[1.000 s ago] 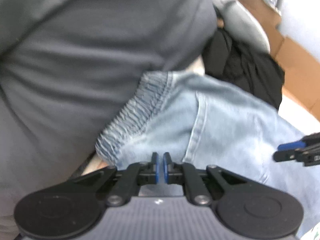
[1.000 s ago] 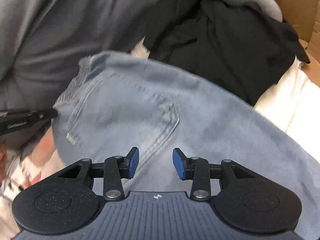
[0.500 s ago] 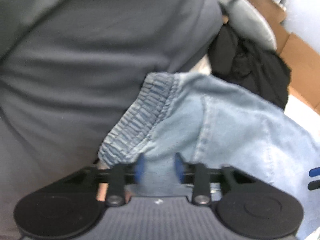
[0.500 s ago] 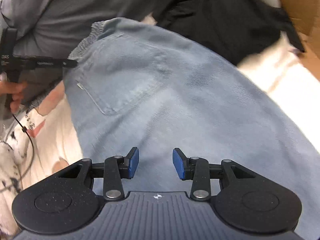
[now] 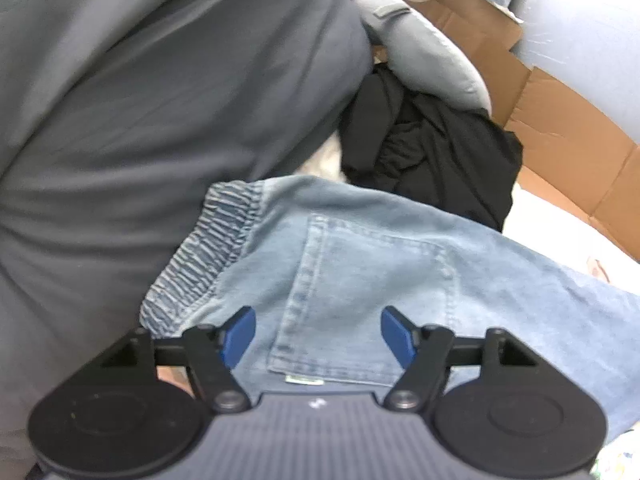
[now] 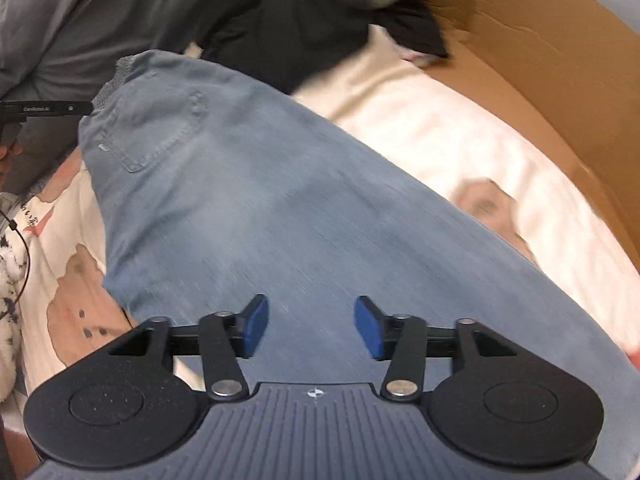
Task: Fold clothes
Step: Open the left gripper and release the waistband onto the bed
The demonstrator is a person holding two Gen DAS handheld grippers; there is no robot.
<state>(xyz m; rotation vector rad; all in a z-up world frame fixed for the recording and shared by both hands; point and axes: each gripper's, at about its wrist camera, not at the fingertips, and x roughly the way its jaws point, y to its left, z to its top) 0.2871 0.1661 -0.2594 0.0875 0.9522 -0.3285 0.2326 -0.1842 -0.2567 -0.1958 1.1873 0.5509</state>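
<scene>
Light blue jeans [image 5: 400,264] with an elastic waistband [image 5: 208,252] and a back pocket lie flat on a cream bedsheet [image 6: 460,128]. My left gripper [image 5: 318,334] hovers over the pocket near the waistband; its jaws are opening and grip nothing. Further down the leg of the jeans [image 6: 280,208], my right gripper [image 6: 312,326] hangs above the cloth, its jaws also opening with nothing pressed between them. The left gripper's black finger [image 6: 48,108] shows at the left edge of the right wrist view, beside the waistband.
A large grey garment [image 5: 140,100] fills the left. A crumpled black garment [image 5: 432,152] and a pale grey padded piece [image 5: 424,56] lie beyond the jeans. A cardboard box wall [image 6: 540,52] borders the bed on the right. A printed sheet pattern [image 6: 76,292] shows at left.
The left gripper went from shut at the waistband to wide open and lifted back. The right gripper slid down the jeans' leg, away from the pocket, and widened.
</scene>
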